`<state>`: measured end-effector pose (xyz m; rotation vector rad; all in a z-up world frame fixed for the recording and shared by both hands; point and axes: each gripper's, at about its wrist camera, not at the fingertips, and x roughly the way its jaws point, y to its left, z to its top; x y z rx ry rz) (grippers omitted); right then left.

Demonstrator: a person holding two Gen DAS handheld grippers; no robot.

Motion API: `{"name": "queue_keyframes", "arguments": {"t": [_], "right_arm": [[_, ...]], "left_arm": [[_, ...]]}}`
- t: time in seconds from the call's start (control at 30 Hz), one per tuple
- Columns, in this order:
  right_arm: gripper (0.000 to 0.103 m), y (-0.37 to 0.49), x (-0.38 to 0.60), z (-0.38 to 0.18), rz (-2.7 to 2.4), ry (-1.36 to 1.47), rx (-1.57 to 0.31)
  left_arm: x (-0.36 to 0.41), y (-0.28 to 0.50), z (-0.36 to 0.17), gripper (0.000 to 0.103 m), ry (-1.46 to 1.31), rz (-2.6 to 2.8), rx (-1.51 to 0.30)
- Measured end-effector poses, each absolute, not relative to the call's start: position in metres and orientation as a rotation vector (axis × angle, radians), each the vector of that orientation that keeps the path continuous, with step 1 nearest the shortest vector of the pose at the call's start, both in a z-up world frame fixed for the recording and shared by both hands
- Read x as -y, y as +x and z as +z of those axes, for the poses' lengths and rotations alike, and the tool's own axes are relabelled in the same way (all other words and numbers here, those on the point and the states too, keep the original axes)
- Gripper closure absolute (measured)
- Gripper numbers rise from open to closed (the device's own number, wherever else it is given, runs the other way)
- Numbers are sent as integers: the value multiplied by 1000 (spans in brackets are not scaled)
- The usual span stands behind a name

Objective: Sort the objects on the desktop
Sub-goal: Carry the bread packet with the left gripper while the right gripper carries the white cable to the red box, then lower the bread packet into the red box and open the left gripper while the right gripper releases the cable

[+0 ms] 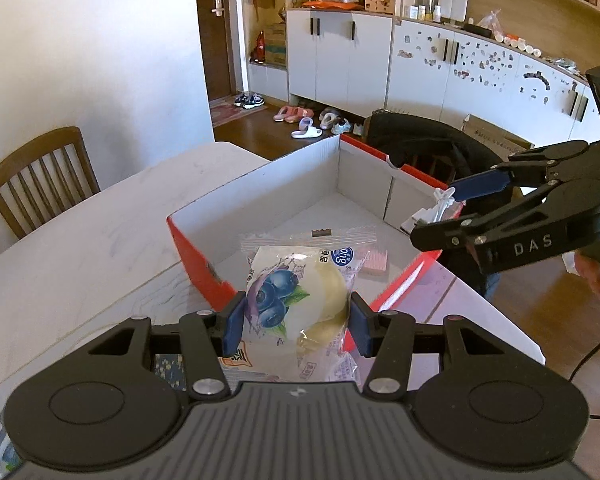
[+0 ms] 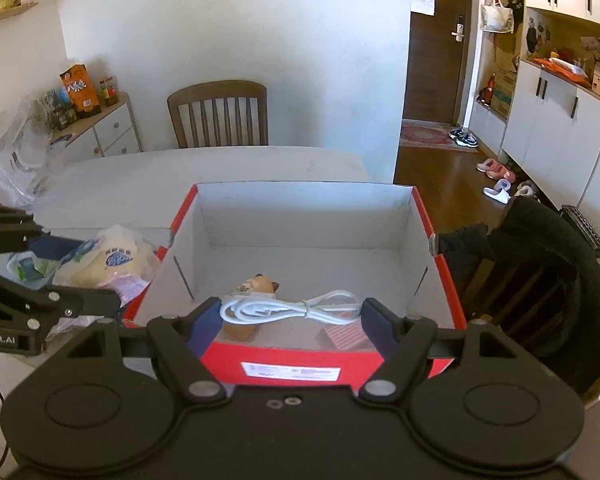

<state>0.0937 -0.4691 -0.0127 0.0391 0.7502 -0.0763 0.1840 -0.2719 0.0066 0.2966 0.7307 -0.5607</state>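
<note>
Both grippers are showing black linkage arms, silver screws and blue pads [image 1: 233, 322]; the right gripper [image 1: 436, 212] is wearing white "DAS" lettering at frame right.

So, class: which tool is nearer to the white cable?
Right. The right tool hangs over the red box with the white cable between its pads; the left tool, gripping the blueberry snack packet, sits outside the box.

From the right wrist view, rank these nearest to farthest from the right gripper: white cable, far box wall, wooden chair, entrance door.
1. White cable, between the right gripper pads, over the red box's near edge.
2. Far box wall, straight ahead.
3. Wooden chair, beyond the table.
4. Entrance door, far right background.
</note>
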Motion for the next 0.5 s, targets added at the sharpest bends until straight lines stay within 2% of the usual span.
{"name": "queue_keyframes", "arguments": {"t": [0.5], "right_arm": [[28,135,494,-27,-45,8,-800]], "left_arm": [[315,261,-5,52,375,-572,-784]]}}
